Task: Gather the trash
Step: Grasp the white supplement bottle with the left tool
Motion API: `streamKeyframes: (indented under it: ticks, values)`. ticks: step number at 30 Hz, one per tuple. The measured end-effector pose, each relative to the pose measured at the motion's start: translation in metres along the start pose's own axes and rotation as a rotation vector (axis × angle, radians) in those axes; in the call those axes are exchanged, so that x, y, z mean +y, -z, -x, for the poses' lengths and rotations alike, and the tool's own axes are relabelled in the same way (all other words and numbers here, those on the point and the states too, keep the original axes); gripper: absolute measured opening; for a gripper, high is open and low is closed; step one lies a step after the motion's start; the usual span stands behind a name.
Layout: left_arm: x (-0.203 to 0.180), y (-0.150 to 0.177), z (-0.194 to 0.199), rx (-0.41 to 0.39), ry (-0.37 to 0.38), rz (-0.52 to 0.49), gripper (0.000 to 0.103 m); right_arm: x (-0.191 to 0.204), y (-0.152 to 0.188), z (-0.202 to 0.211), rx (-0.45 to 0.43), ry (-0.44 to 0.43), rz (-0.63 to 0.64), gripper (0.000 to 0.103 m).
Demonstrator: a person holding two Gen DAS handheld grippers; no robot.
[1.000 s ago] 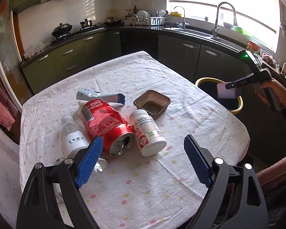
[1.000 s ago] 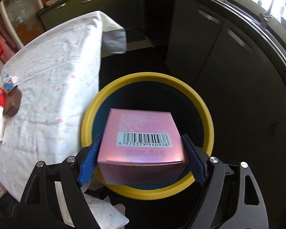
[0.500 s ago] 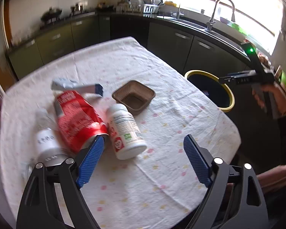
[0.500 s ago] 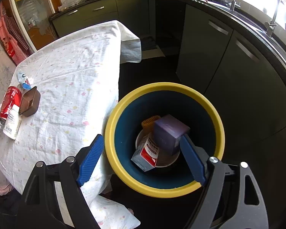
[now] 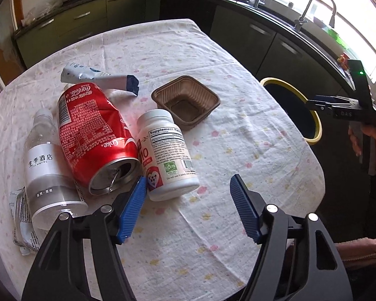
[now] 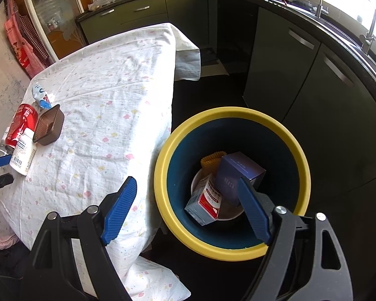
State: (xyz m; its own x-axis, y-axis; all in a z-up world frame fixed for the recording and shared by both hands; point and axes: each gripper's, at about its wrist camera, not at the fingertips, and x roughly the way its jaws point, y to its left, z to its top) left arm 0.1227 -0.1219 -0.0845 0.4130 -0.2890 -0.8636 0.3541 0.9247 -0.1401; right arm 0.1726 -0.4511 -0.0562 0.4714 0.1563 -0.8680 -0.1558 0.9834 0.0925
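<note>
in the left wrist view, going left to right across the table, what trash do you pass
clear plastic water bottle → crushed red cola can → white supplement bottle → brown ribbed plastic tray → yellow-rimmed bin beside the table

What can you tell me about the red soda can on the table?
The red soda can is a dented, crumpled metal Coca-Cola can lying on its side on the flowered tablecloth, its opened top with pull tab facing the left-wrist camera. It lies between a clear water bottle and a white supplement bottle, seemingly touching both. A toothpaste tube lies just behind it.
</note>
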Motion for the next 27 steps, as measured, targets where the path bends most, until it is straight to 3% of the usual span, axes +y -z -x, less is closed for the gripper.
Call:
streamKeyframes:
  ticks: [5, 12, 16, 27]
  values:
    - [0.003, -0.005, -0.012, 0.026, -0.029, 0.016, 0.067, 0.002, 0.002, -0.003, 0.003, -0.010, 0.005, 0.078]
    - [0.007, -0.012, -0.028, 0.058, -0.072, 0.015, 0.054, 0.000, 0.004, -0.005, 0.005, -0.016, 0.000, 0.078]
    - [0.005, -0.012, -0.029, 0.057, -0.083, -0.004, 0.053, -0.001, 0.004, -0.006, 0.006, -0.017, -0.001, 0.078]
    - [-0.009, 0.006, -0.013, 0.063, -0.046, -0.070, 0.052, 0.005, 0.006, -0.007, 0.010, -0.021, 0.012, 0.078]
